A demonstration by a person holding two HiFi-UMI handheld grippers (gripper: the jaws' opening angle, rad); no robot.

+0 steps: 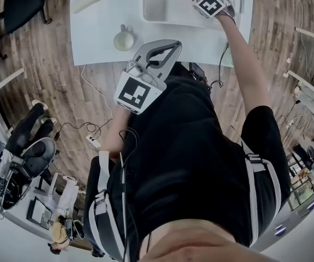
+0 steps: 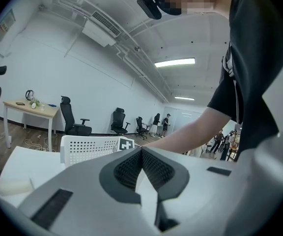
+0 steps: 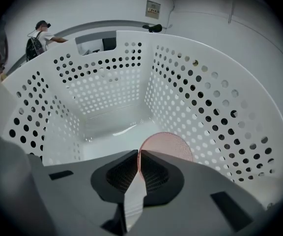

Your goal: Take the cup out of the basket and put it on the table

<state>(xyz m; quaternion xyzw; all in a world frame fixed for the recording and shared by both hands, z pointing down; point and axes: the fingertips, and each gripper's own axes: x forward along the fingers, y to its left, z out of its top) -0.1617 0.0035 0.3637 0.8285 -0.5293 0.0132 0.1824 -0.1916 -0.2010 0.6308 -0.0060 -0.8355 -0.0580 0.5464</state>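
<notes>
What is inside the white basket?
A pink cup sits inside the basket, its edge pinched by the right gripper. The gripper covers the cup's near part and the basket floor under it.

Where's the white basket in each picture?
Head view: basket at the top edge, right of middle.
Left gripper view: basket low, left of middle.
Right gripper view: basket fills the picture, seen from inside, pink cup in it.
Shared landmark: marker cube, at the basket in head and left gripper views.
</notes>
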